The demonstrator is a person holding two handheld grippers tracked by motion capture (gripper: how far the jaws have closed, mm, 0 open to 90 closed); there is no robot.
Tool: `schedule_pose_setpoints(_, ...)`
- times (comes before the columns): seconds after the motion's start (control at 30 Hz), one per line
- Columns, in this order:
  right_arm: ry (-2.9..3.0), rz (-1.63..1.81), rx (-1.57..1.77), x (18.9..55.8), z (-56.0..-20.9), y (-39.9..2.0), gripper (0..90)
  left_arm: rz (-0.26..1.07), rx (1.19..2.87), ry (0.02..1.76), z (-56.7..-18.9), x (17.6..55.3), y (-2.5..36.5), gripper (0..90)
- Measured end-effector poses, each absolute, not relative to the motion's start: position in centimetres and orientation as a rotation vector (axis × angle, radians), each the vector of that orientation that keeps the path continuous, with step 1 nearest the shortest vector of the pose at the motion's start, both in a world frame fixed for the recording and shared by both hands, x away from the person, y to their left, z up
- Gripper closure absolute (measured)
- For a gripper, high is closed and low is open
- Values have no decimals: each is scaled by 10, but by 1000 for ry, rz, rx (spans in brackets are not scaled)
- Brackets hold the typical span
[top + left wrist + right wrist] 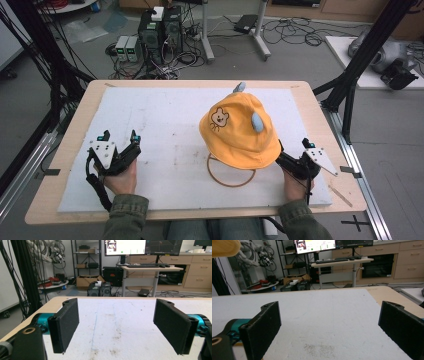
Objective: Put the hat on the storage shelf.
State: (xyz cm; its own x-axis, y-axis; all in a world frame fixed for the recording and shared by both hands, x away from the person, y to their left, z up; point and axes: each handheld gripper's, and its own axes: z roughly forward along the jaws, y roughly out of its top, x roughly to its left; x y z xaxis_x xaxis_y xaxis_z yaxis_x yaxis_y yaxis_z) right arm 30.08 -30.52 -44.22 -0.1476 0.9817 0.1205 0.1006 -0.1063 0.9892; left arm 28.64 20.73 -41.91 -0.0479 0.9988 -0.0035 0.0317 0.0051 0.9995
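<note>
An orange hat (239, 131) with a bear face and small grey ears sits raised on a stand whose wooden ring base (231, 176) lies on the white foam board (165, 145). My left gripper (120, 139) rests open at the board's left, well away from the hat, with nothing between its jaws (116, 327). At the right, my right gripper (293, 146) is open just beside the hat's lower right brim; its left jaw is partly hidden behind that brim. Its own view shows bare board between the jaws (329, 332), and an orange edge of the hat (224, 247) at the top left.
The board lies on a wooden table (70, 135). Black frame posts (360, 60) stand at both sides of the table. Computers and cables (160, 35) sit on the floor beyond the far edge. A desk with monitors (147, 265) stands farther back.
</note>
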Motion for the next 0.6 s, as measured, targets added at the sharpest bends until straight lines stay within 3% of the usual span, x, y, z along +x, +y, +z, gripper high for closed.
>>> schedule_pose_setpoints(0.6,1346,1364,1287,300,-443,-305,40,1214,1213,1268,-419,286,206,209)
